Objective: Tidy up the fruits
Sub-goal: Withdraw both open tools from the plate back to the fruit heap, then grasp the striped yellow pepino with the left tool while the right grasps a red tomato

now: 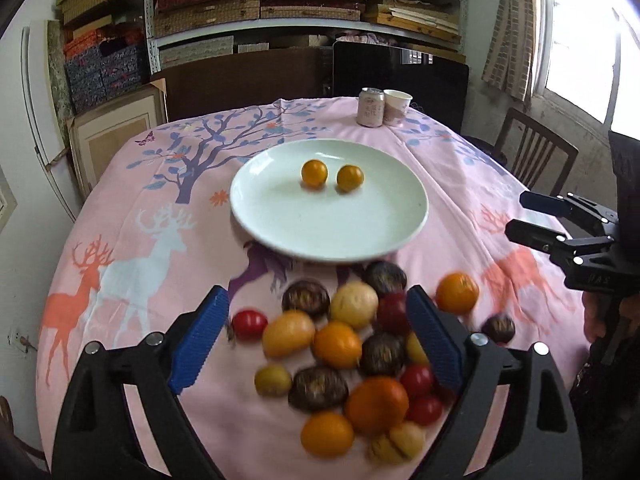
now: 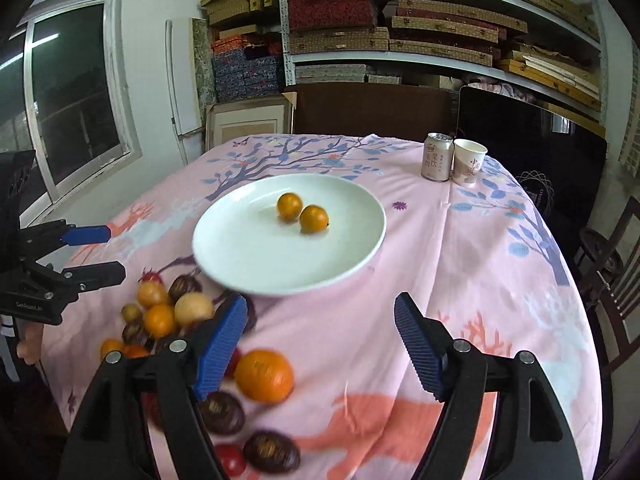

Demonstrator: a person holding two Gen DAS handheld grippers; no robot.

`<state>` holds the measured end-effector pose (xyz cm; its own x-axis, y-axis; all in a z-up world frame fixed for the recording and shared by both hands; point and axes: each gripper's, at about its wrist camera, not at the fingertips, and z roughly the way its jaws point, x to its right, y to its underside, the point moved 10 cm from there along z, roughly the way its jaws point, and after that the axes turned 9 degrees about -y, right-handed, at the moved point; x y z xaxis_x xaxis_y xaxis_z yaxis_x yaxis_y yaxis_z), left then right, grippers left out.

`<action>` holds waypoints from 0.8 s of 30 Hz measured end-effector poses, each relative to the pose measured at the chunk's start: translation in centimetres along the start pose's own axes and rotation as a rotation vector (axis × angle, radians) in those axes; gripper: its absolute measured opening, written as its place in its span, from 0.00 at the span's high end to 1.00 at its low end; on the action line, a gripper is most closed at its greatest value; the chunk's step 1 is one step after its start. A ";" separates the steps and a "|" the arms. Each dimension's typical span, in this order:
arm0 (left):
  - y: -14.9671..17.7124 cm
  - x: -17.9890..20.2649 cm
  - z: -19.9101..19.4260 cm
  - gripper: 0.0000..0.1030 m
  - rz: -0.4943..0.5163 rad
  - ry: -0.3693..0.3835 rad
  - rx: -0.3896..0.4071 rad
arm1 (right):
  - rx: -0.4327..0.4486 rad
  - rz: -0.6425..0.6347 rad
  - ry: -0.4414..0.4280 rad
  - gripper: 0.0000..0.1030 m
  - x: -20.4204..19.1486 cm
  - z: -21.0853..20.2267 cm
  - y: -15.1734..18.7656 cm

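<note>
A white plate (image 1: 280, 224) holds two small orange fruits (image 1: 314, 173) side by side; it also shows in the right wrist view (image 2: 240, 256). A pile of mixed fruits (image 1: 338, 344), orange, yellow, red and dark brown, lies on the cloth in front of the plate. My left gripper (image 1: 318, 338) is open and empty, its blue fingers either side of the pile, above it. My right gripper (image 2: 320, 348) is open and empty over bare cloth, with an orange (image 2: 264, 375) by its left finger. The right gripper also shows in the left wrist view (image 1: 534, 218).
A drink can (image 1: 371, 107) and a paper cup (image 1: 397, 107) stand at the table's far edge. The round table wears a pink deer-print cloth (image 1: 132, 248). Chairs (image 1: 536, 156) stand at the right; shelves of boxes (image 1: 304, 0) fill the back wall.
</note>
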<state>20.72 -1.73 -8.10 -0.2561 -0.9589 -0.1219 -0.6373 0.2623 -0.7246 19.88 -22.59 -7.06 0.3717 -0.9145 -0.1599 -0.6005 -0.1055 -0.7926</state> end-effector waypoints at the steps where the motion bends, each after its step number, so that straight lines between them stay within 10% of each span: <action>1: 2.0 0.1 -1.0 0.15 0.014 -0.021 -0.005 | 0.009 -0.002 0.009 0.24 -0.6 -1.1 1.4; 9: 9.8 4.3 -3.8 0.18 0.110 -0.064 0.001 | 0.020 -0.003 0.014 0.22 -4.0 -5.0 7.3; 20: 10.8 6.1 -0.7 0.62 0.095 -0.046 -0.049 | 0.023 -0.053 0.075 0.22 -4.5 -6.4 8.6; 24: 10.8 5.9 -0.9 0.63 0.075 -0.041 -0.036 | -0.012 -0.062 0.033 0.22 -5.3 -5.5 9.7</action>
<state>11.68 -4.51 -16.07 -0.2750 -0.9397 -0.2033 -0.6435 0.3370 -0.6873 8.16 -20.94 -10.68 0.3853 -0.9183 -0.0910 -0.5857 -0.1672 -0.7931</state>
